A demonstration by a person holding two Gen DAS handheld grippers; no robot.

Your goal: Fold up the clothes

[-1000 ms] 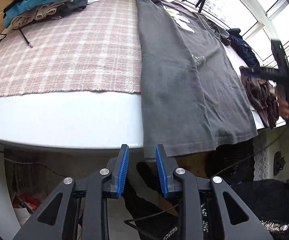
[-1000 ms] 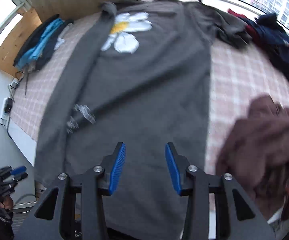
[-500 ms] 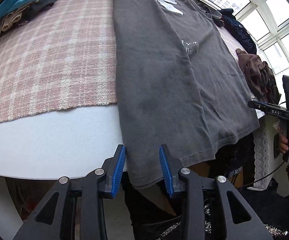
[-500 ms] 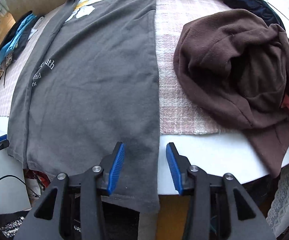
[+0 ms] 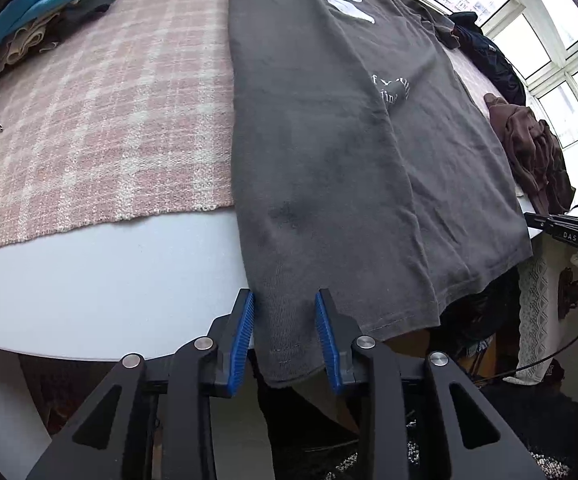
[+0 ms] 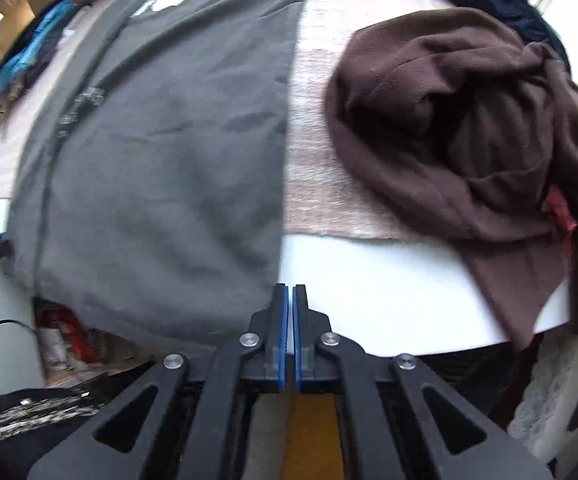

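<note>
the left hand-held gripper (image 5: 285,336) has its blue pads spread either side of the grey t-shirt's (image 5: 329,140) hanging hem corner, not clamped. the shirt lies flat across the worktop (image 5: 109,280). the right hand-held gripper (image 6: 289,344) is pressed together just beside the shirt's other edge, whether pinching cloth i cannot tell.
</note>
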